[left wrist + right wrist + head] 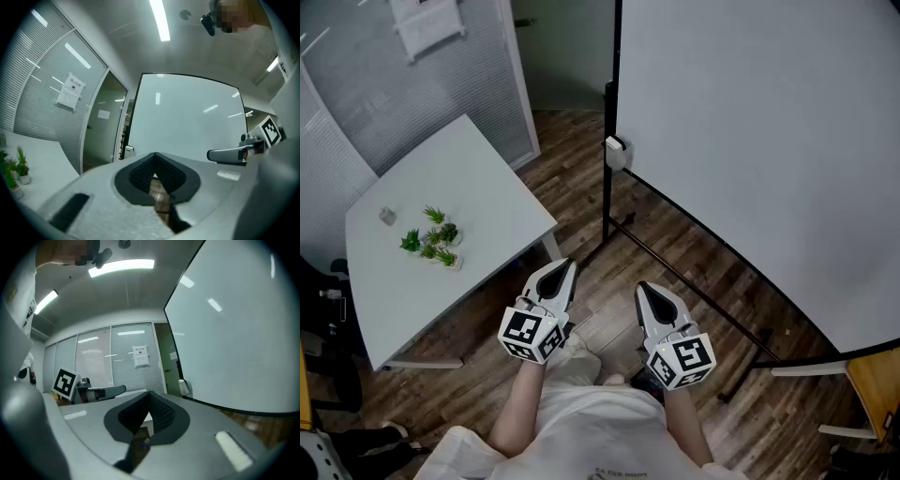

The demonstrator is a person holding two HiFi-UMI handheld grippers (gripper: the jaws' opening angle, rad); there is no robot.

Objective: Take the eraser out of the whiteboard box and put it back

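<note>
A small white whiteboard box [616, 152] hangs at the left edge of the large whiteboard [769, 141]; the same box [127, 151] shows in the left gripper view, and it [183, 387] appears small in the right gripper view. No eraser is visible. In the head view my left gripper [563, 269] and right gripper [645, 292] are held side by side, level, close to my body, well short of the box. Both are shut with nothing between the jaws.
A white table [441, 225] stands to the left with small potted plants [431, 239] on it. The whiteboard's black stand legs [675, 272] run across the wooden floor. A glass partition with blinds [412, 75] and a doorway lie behind.
</note>
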